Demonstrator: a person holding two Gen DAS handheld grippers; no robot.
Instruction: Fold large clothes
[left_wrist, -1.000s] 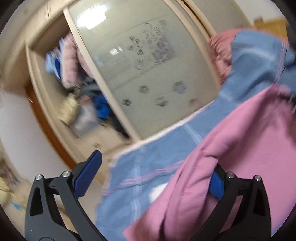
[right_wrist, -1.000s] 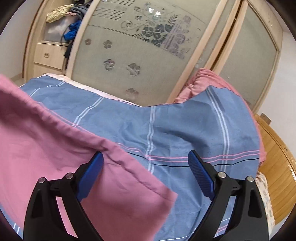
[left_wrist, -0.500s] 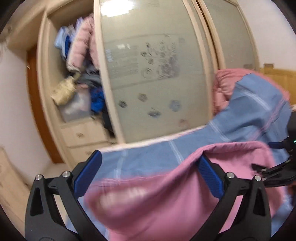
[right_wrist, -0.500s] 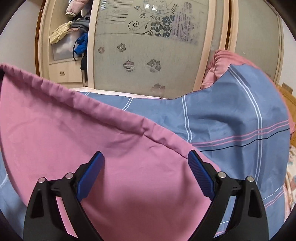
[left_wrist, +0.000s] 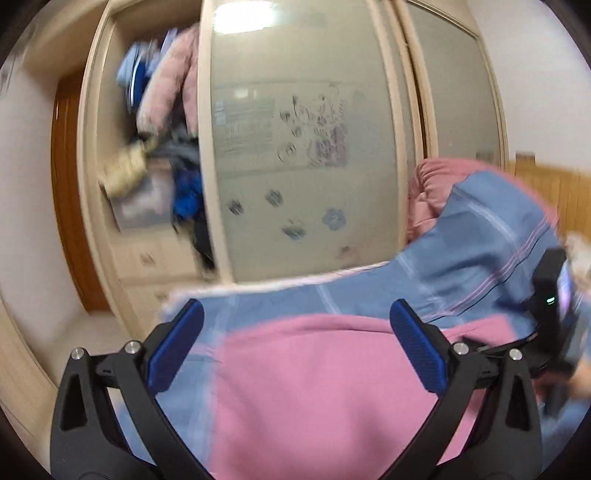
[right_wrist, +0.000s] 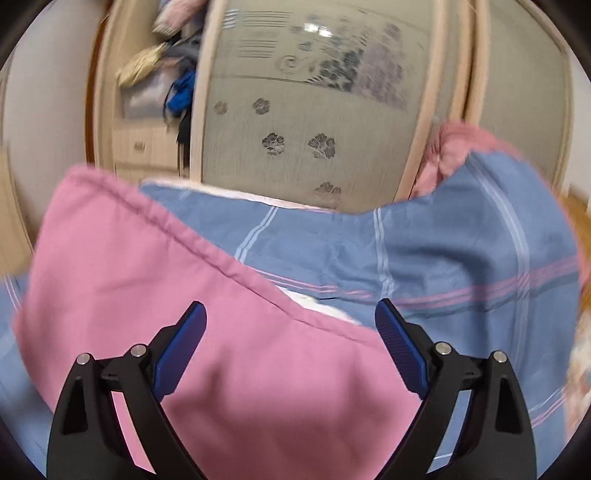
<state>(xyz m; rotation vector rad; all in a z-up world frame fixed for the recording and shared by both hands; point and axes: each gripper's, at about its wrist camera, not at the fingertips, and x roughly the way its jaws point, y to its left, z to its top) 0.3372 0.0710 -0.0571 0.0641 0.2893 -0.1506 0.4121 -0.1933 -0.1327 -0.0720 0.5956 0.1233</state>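
Left claw (left_wrist: 295, 332): jaws spread wide, nothing pinched that I can see. Pink cloth (left_wrist: 314, 398) fills the lower centre of its view, spread under and between the fingers, with its top edge running across the frame level with the fingertips. Blue sheet (left_wrist: 480, 258) shows to the lower left and climbs to the right. Right edge of that frame: a dark device, which I take for my other claw, too blurred to read.

Right claw (right_wrist: 290, 332): jaws equally wide, empty as far as I can tell. Pink cloth (right_wrist: 166, 295) lies lower left to centre, its hemmed edge slanting from upper left down to the right fingertip. A white patch (right_wrist: 314, 302) peeks out just past that hem. Blue sheet (right_wrist: 461, 251) lies beyond.

Relation: cloth sits directly ahead of both claws, its long axis crosswise, with neither claw clearly nearer.

Change: a second ago the cloth hung at the right of the left view and low left in the right view; it now lies spread and centred in both.
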